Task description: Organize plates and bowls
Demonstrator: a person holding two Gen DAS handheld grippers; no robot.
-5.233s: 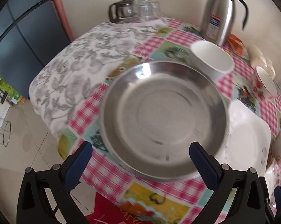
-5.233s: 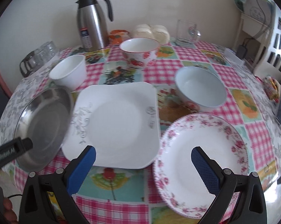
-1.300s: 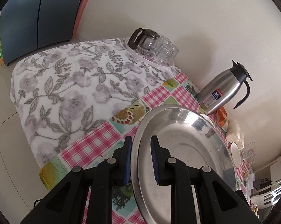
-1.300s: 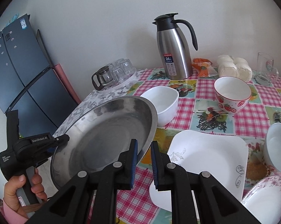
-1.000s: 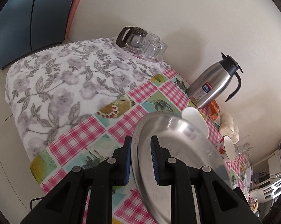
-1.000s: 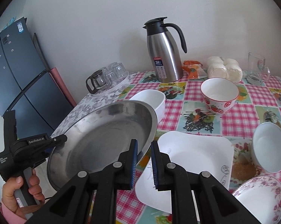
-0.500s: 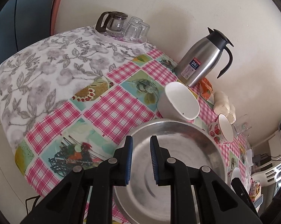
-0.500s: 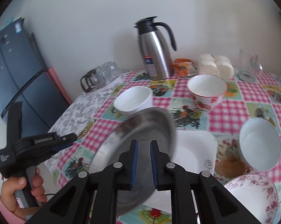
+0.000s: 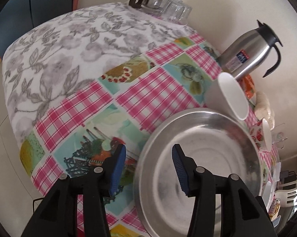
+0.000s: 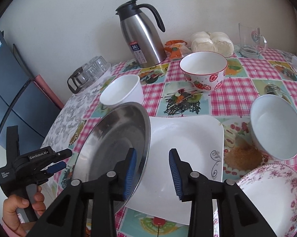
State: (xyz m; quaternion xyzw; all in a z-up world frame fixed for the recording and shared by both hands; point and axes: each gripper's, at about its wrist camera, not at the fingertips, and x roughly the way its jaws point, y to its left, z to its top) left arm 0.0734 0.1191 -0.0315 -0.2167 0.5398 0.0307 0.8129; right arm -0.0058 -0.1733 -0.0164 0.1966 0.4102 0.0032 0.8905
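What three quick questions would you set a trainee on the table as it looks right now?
1. True or false: the right hand-held gripper is shut on the steel plate.
2. In the right wrist view, the tilted steel plate covers the left edge of which item? A) square white plate B) thermos C) glass mug
3. Short answer: which bowl sits just beyond the steel plate's far rim?

Key:
1. False. Its jaws are open, one on either side of the rim.
2. A
3. The plain white bowl.
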